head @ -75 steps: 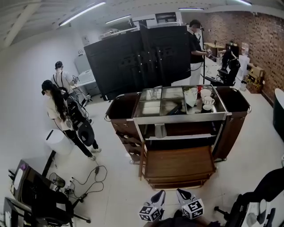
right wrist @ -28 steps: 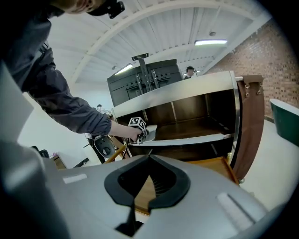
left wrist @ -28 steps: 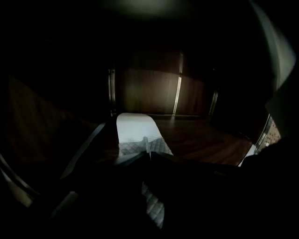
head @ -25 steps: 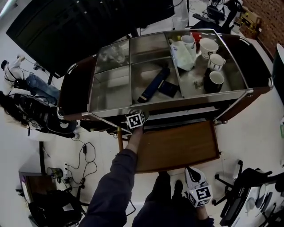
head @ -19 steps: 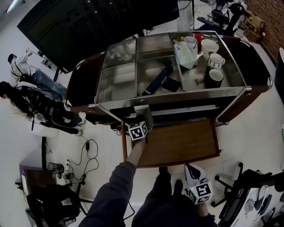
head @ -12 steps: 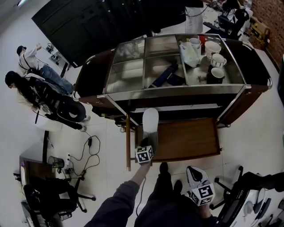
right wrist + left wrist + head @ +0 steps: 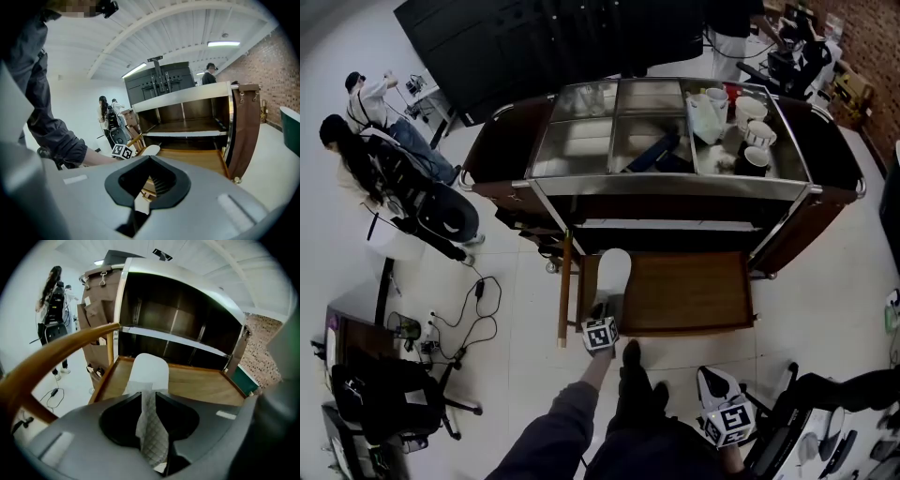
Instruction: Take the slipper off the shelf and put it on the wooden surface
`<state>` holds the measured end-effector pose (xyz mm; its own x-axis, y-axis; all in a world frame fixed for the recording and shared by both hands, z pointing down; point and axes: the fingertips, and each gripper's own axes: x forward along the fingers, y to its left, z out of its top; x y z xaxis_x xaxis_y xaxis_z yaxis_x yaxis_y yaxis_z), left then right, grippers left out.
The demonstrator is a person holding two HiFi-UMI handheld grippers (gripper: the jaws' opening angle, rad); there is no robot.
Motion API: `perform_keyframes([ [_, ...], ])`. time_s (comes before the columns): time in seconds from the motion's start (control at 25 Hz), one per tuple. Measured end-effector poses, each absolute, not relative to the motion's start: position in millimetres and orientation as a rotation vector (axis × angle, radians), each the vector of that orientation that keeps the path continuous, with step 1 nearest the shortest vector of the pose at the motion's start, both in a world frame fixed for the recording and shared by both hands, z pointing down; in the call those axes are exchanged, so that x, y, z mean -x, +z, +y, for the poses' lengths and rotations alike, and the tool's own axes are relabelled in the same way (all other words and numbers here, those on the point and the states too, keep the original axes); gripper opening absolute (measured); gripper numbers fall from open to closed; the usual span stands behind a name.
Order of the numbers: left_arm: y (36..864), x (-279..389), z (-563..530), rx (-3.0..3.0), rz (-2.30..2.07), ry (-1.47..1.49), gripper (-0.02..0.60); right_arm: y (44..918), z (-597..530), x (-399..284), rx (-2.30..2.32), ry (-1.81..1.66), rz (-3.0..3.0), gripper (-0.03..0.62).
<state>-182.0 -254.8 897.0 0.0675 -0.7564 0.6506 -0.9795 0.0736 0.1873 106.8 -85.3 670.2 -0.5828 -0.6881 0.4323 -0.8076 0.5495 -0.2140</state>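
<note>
Slipper [image 7: 150, 373] btw left gripper [image 7: 149, 394] jaws, just opened.

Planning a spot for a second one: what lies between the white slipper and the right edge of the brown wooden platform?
Nothing. In the head view, bare wood runs from the white slipper to the right edge of the brown wooden platform.

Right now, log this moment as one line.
step: placing slipper | left gripper: jaws just opening, slipper between | slipper: resting on wooden surface | right gripper: shut, empty
</note>
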Motion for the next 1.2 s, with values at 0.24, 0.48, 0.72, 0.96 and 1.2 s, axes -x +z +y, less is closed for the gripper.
perform_keyframes([
  [0.24,805.9,146.9,-195.8,-1.89,-1.744,0.374,0.101,655.2,-78.7,-87.3,-1.169,0.528,-2.592,-0.002],
  [0.48,687.9,57.0,-115.6,-2.148,-1.61,0.216,0.092,641.3,-73.7,-66.4,-1.138,0.486,-2.643,-0.002],
  [0.72,636.5,12.2,-48.3,-2.289,-1.61,0.153,0.078,626.7,-51.1,-37.0,-1.021,0.399,-2.713,-0.002],
  [0.96,622.1,25.3,-30.4,-2.348,-1.614,0.169,0.061,616.5,-34.4,-17.3,-0.977,0.327,-2.746,-0.002],
  [1.2,629.2,29.8,-25.4,-2.266,-1.585,0.121,0.023,617.7,-42.1,-35.9,-1.068,0.364,-2.711,-0.003],
])
